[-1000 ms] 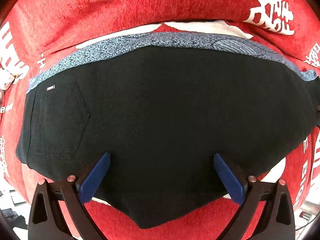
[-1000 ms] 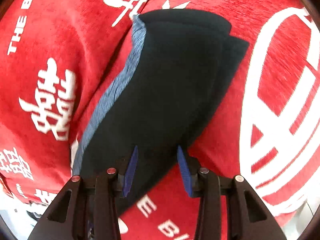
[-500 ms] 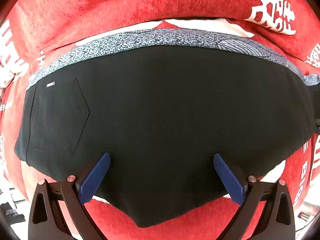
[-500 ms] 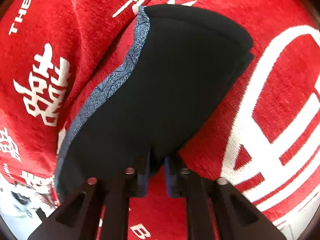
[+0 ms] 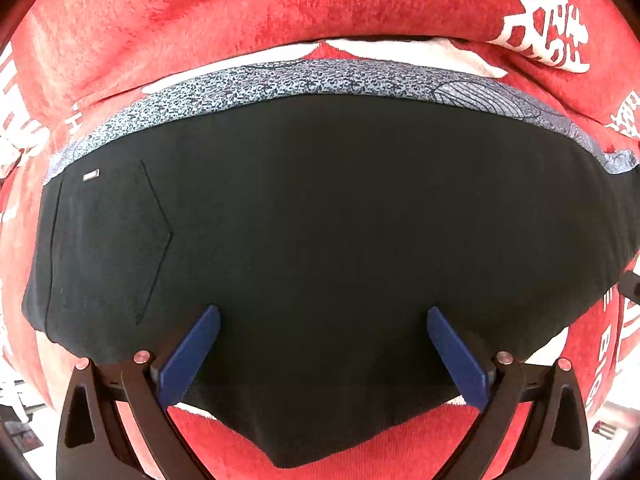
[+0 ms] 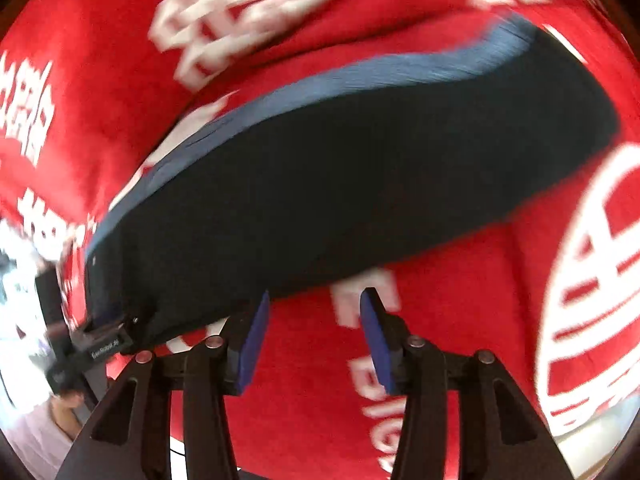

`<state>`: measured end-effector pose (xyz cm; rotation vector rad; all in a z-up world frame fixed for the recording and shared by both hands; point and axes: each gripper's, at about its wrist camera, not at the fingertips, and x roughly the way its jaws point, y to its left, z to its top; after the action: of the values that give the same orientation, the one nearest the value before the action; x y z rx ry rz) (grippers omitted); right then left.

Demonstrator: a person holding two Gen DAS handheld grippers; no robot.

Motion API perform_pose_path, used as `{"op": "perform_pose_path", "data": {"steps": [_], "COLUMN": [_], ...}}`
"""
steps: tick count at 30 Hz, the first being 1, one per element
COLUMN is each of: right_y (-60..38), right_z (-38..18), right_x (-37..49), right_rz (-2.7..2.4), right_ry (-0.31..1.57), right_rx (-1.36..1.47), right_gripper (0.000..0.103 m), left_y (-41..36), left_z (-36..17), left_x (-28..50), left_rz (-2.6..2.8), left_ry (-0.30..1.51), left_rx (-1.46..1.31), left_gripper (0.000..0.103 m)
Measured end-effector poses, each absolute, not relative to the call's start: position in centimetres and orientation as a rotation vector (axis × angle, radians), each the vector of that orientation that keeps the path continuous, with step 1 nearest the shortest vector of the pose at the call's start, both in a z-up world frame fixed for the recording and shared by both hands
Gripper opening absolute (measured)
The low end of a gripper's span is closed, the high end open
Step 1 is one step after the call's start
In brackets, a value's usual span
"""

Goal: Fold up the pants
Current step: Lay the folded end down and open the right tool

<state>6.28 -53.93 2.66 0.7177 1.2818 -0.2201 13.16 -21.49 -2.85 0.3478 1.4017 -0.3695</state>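
In the left wrist view, the black pants lie folded flat on the red cloth, their grey patterned waistband along the far edge and a back pocket at the left end of the pants. The left tool hangs released over the pants' near edge, blue fingers spread wide. In the blurred right wrist view, the right tool is released, gripping nothing, just beside the pants' near edge, over the red cloth.
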Motion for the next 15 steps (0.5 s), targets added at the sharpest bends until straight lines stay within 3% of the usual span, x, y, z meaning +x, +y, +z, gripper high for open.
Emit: {"op": "perform_pose_path", "data": {"steps": [2,3,9,15], "right_y": [-52.7,-52.2,-52.2,-52.6], "right_z": [1.8,1.1,1.9,4.9], "right_x": [7.9,8.4,6.0,2.5], "right_rz": [-0.215,-0.218,-0.192,-0.207], "right_ry": [1.309,1.344,1.384,1.454], "right_rx": [0.674,0.660,0.797,0.863], "right_gripper": [0.067,0.068,0.068,0.069], "left_y": [-21.8,-21.8,-20.8,-17.7], "left_z": [-2.8,-2.7,0.7,7.7], "left_x": [13.2,13.4,11.4,7.3], "left_rz": [-0.364,-0.359,-0.364,-0.364], "left_ry": [1.408,1.416,1.431,1.434], "left_rx": [0.360,0.363,0.409,0.398], "left_gripper": [0.103,0.103,0.103,0.103]}}
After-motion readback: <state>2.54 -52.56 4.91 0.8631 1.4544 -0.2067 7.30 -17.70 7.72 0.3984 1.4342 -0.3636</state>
